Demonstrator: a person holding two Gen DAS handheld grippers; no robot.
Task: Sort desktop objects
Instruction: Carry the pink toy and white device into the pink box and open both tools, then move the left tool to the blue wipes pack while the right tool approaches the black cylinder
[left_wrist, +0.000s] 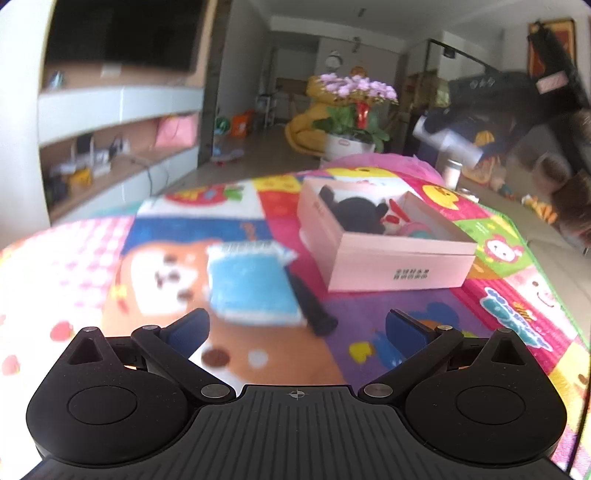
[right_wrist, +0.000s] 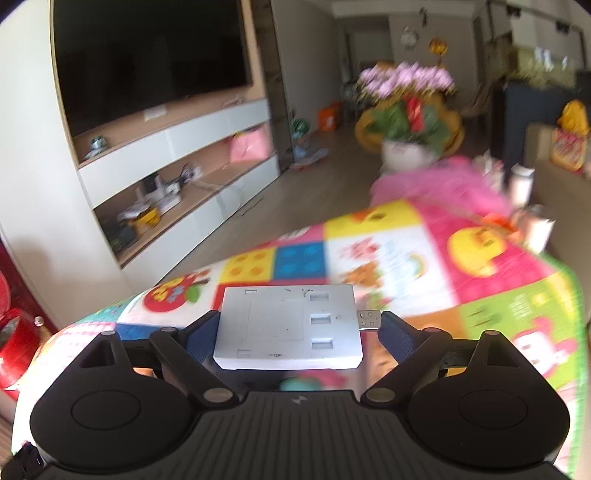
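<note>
Jaws of the right gripper (right_wrist: 297, 328) clamp the white card reader (right_wrist: 288, 326); left gripper (left_wrist: 297, 326) gapes empty.

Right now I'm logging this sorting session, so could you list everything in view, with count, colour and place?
Box: one, pink, open, on the mat, holding a black item and other small things.
Notebook: one, blue, on the mat left of the box.
Black object: one, beside the notebook; blurred.
USB hub: one, white, between the right gripper's fingers.
Mat: one, multicoloured cartoon print.
Flower pot: one, white, pink blooms, behind the mat.
Left gripper: open, empty.
Right gripper: around the hub.
</note>
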